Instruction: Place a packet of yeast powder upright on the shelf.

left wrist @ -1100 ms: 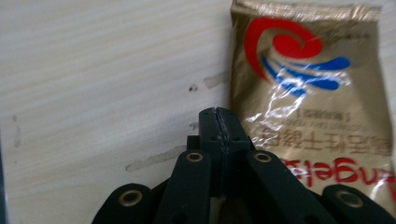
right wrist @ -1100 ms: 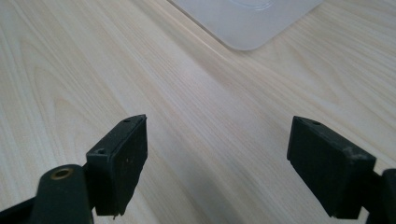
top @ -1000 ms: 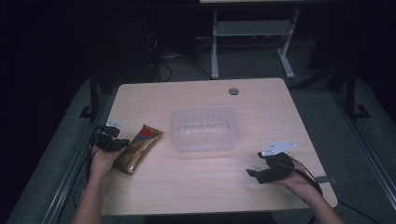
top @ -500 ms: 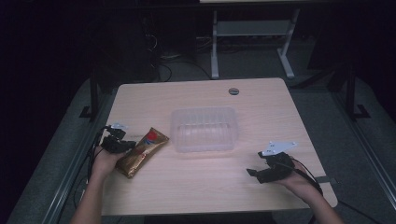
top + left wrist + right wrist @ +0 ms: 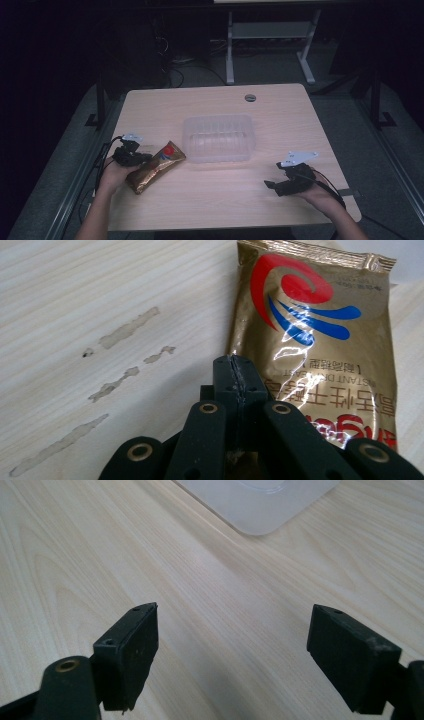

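L claw (image 5: 235, 371) clenched on edge of gold packet (image 5: 155, 167), which sits at surface (image 5: 210, 200) left side, just beside clear tray (image 5: 218, 139). R claw (image 5: 230, 655) released w/ jaws wide, low over bare wood near tray corner.

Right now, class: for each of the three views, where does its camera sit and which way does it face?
High view: above the person's side, facing forward and down at the table; both forearms, left gripper, right gripper.
Left gripper view: rides the left gripper, facing the gold packet; jaws closed together.
Right gripper view: facing bare tabletop; jaws apart.
Shared: the clear tray.
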The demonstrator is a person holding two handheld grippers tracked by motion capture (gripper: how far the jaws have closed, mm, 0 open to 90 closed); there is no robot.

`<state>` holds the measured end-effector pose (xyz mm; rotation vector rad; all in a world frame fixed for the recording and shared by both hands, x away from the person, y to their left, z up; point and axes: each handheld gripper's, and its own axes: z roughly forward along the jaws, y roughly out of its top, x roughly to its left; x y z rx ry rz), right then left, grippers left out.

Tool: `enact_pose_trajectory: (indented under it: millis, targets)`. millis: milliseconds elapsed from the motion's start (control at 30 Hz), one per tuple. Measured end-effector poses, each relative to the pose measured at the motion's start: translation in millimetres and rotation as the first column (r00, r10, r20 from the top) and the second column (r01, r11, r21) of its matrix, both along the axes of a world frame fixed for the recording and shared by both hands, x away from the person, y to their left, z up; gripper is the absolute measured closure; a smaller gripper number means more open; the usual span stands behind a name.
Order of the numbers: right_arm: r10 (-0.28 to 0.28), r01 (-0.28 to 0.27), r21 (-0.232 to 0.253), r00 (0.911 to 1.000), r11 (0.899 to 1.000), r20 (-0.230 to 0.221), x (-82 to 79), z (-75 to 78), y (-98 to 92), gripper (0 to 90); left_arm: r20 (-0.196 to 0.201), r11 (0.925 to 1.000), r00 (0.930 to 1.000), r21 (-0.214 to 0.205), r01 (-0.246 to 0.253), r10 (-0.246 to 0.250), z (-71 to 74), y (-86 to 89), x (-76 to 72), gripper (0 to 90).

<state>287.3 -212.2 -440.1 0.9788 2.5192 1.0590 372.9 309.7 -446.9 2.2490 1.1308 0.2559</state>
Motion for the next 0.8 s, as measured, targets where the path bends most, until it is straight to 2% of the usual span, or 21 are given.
enact_pose_trajectory:
  millis: [133,233,300,333,400,533,633,700,800]
  targets:
    - [0.002,-0.002,-0.002,1.0000,1.000,-0.001,-0.1,0.1,0.1,20.1,-0.008,0.9994,0.9995,-0.017,0.030,-0.030,-0.6,-4.5,-1.3,89.5]
    - [0.001,-0.001,-0.002,1.0000,1.000,-0.001,-0.2,0.0,0.5,20.1,-0.015,0.9971,0.9971,-0.018,0.074,-0.075,-1.0,-10.9,-2.7,89.5]
    - [0.000,0.000,-0.002,1.0000,1.000,-0.001,-0.3,0.1,0.5,20.1,-0.020,0.9957,0.9960,-0.031,0.087,-0.088,-1.1,-16.0,-4.5,89.5]
    - [0.000,0.000,-0.001,1.0000,1.000,-0.001,-0.4,0.3,0.4,20.1,-0.026,0.9939,0.9937,-0.022,0.108,-0.109,-0.5,-17.9,-5.4,89.5]
    - [-0.001,0.001,0.000,1.0000,1.000,0.000,-0.5,0.4,0.3,20.1,-0.027,0.9934,0.9934,-0.029,0.111,-0.111,-0.7,-19.7,-6.3,89.5]
    - [-0.004,0.004,0.003,1.0000,1.000,0.002,-0.4,0.3,-0.3,20.1,-0.044,0.9886,0.9878,-0.026,0.149,-0.150,0.3,-26.7,-12.8,89.5]
    - [-0.003,0.002,0.003,1.0000,1.000,0.004,-0.6,0.5,-0.2,20.1,-0.063,0.9826,0.9806,-0.021,0.185,-0.186,1.2,-32.2,-17.4,89.5]
    - [-0.002,0.002,0.002,1.0000,1.000,0.003,-0.8,0.6,-0.1,20.1,-0.060,0.9808,0.9789,-0.008,0.195,-0.195,2.6,-35.1,-19.3,89.5]
    - [-0.001,0.001,0.000,1.0000,1.000,0.003,-0.9,1.0,0.0,20.1,-0.048,0.9820,0.9808,-0.012,0.188,-0.189,6.2,-36.0,-21.3,89.5]
